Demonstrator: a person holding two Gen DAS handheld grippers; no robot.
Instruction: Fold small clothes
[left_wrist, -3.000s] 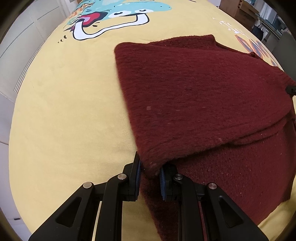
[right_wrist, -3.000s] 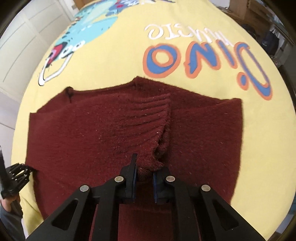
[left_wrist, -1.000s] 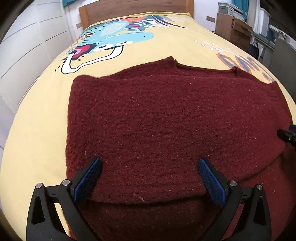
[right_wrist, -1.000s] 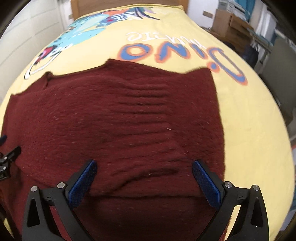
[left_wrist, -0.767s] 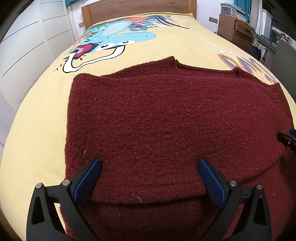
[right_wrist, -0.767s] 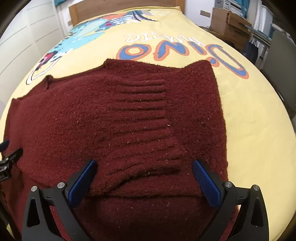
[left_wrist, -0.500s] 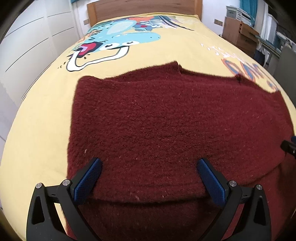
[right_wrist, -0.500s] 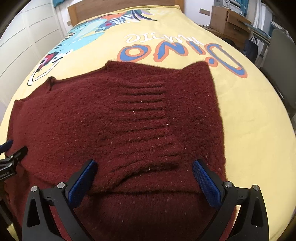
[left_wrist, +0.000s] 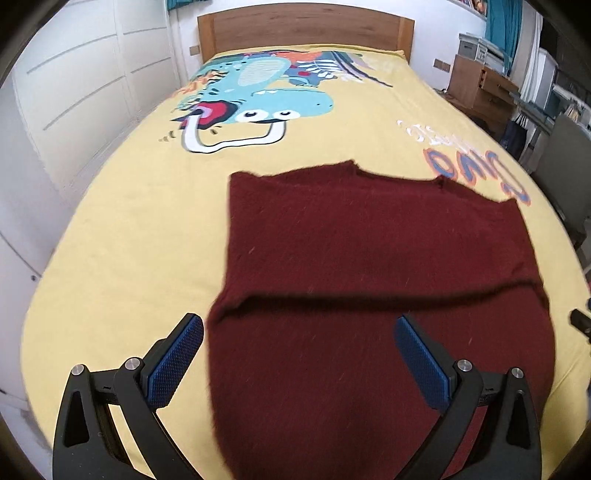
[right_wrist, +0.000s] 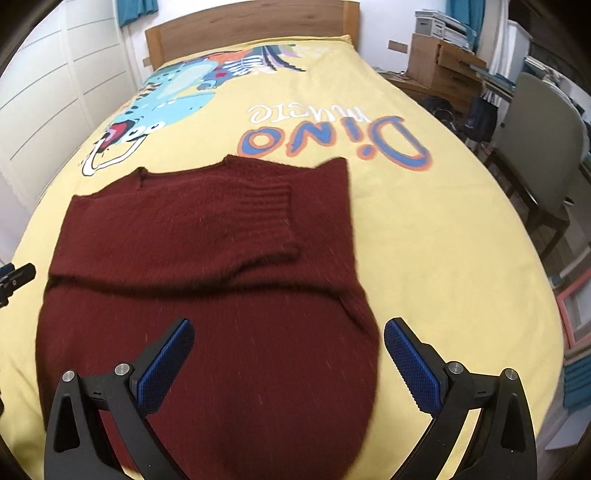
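Note:
A dark red knitted sweater (left_wrist: 369, 258) lies flat on the yellow bedspread (left_wrist: 140, 229), with a sleeve folded across its body; the ribbed cuff (right_wrist: 264, 201) shows in the right wrist view. My left gripper (left_wrist: 299, 360) hangs open above the sweater's near left part, holding nothing. Over the near hem of the sweater (right_wrist: 207, 280), my right gripper (right_wrist: 286, 363) is open too and empty. The tip of the other gripper shows at each view's edge.
The bedspread carries a dinosaur print (left_wrist: 255, 107) and "Dino" lettering (right_wrist: 332, 142). A wooden headboard (left_wrist: 303, 31) stands at the far end. White cupboard doors (left_wrist: 74, 92) line the left side. A grey chair (right_wrist: 539, 147) and wooden furniture (right_wrist: 439, 62) stand to the right.
Both grippers let go of the folded sleeve, opened wide, and have pulled back and up from the sweater, which now lies farther away in both views.

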